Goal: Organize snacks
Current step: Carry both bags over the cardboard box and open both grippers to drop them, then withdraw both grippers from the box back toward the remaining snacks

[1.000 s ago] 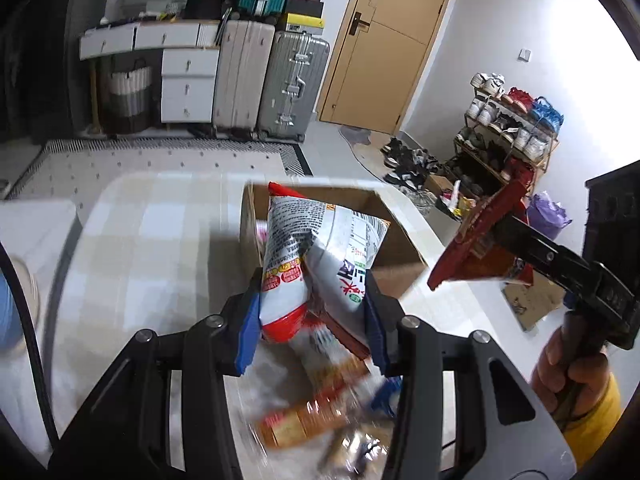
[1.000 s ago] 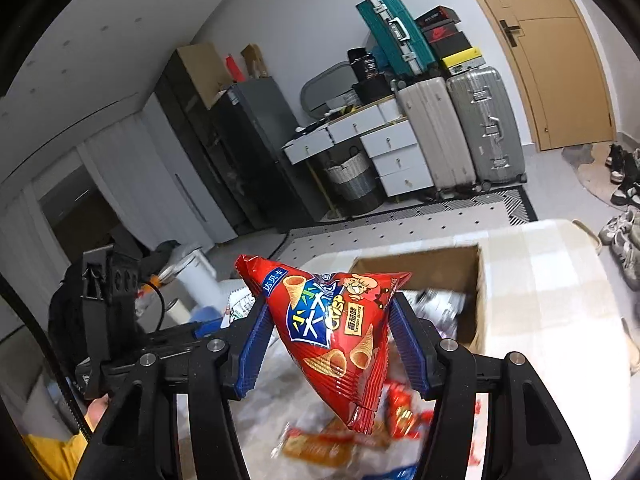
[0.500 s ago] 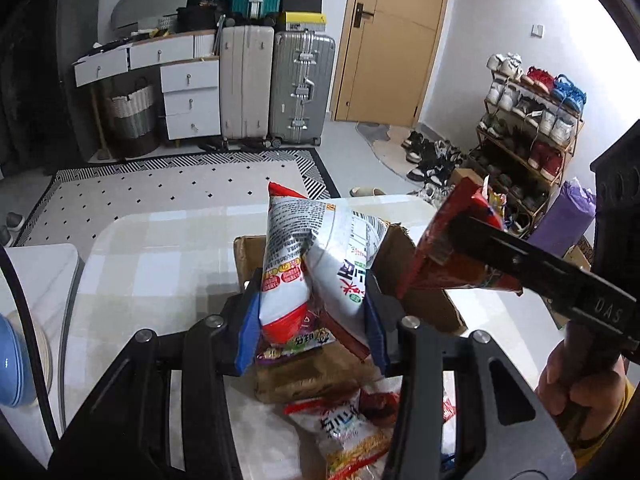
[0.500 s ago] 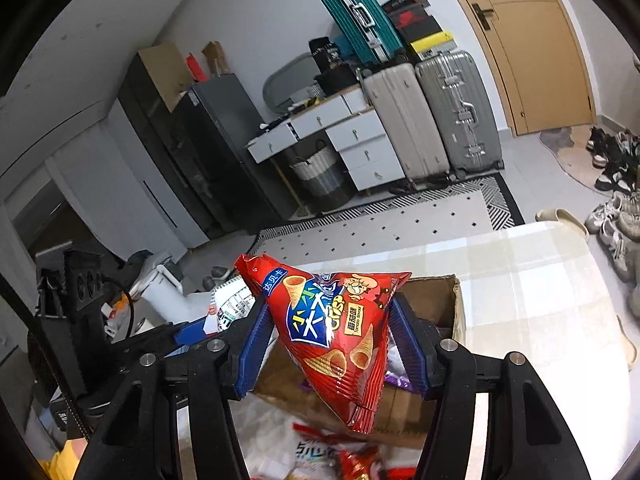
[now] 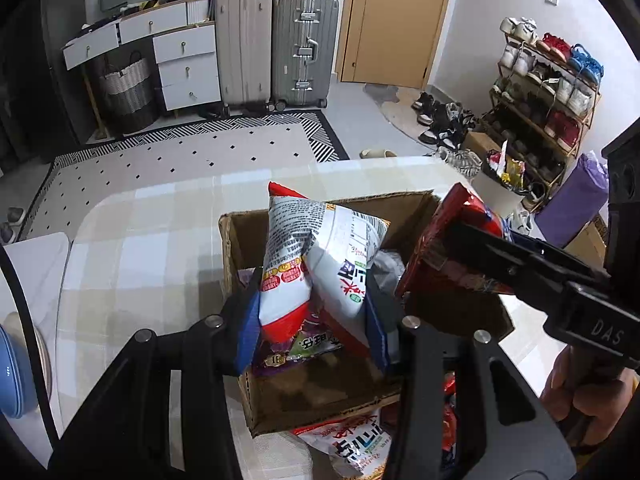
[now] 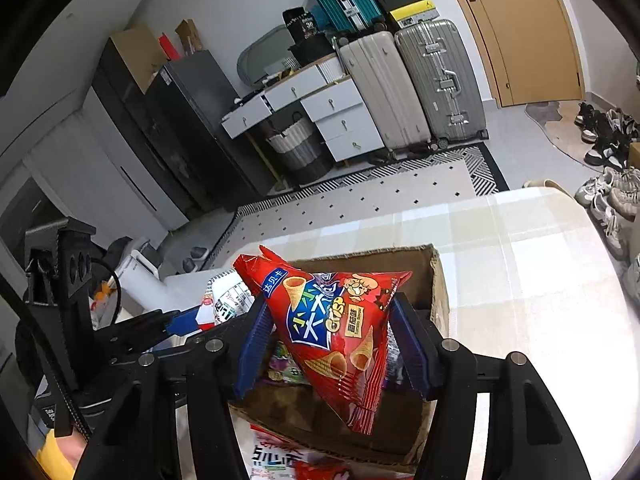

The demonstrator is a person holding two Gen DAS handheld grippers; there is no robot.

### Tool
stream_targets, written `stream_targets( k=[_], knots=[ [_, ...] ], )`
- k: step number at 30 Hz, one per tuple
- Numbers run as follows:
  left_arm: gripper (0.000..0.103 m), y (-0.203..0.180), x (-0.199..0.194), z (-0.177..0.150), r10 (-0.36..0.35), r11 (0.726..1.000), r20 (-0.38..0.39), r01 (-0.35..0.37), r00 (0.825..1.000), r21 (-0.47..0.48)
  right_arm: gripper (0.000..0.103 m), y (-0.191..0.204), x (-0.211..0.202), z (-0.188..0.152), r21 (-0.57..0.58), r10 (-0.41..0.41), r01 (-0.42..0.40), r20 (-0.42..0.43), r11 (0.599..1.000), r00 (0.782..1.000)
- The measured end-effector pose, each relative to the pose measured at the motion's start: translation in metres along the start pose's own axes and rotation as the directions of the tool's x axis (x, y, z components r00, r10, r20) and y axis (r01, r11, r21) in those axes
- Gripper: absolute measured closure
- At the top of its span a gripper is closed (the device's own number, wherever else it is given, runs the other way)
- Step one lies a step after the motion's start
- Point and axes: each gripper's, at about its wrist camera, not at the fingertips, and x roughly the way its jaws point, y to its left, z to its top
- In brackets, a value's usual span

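A: Now, the cardboard box (image 5: pixel 320 396) sits toward the desk's (image 5: pixel 140 248) far edge — get both bags over its opening first.

B: Right. Left gripper (image 5: pixel 314 320) fingers clamp the white bag (image 5: pixel 320 256); right gripper (image 6: pixel 332 350) fingers pinch the red bag (image 6: pixel 336 320) — lower, then release inside.

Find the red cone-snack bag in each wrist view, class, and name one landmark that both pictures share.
Left wrist view: the red bag sits at the right, edge-on, clamped in the right gripper over the box's right wall.
Right wrist view: the red bag fills the lower centre, between that gripper's blue pads, above the box.
Shared landmark: the cardboard box.
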Motion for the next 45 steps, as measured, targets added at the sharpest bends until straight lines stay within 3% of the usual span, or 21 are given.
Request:
stream_targets(
  k=[8, 18, 29, 35, 45],
  knots=[
    [0.061, 0.003, 0.03, -0.007, 0.0, 1.0, -0.037, 0.001, 0.999, 0.01, 0.043, 0.0, 0.013, -0.006, -0.015, -0.011, 0.01, -0.021, 1.0, 1.0],
    [0.06, 0.004, 0.031, -0.019, 0.004, 1.0, -0.023, -0.004, 1.0, 0.019, 0.043, 0.002, 0.019, -0.009, -0.033, -0.034, 0.033, -0.029, 0.999, 0.999],
    [0.06, 0.002, -0.001, -0.034, 0.017, 0.999, -0.012, -0.016, 1.0, 0.039, 0.037, 0.009, 0.02, -0.01, -0.051, -0.073, 0.071, -0.044, 0.996, 0.996],
    [0.059, 0.002, -0.011, -0.037, 0.019, 0.999, -0.011, -0.018, 1.0, 0.041, 0.028, 0.018, 0.012, -0.013, -0.093, -0.101, 0.098, -0.033, 0.991, 0.994],
    [0.056, -0.002, -0.057, -0.051, 0.014, 1.0, 0.012, -0.015, 1.0, 0.025, 0.028, 0.034, -0.025, -0.019, -0.108, -0.085, 0.085, 0.01, 0.99, 0.996]
  ],
)
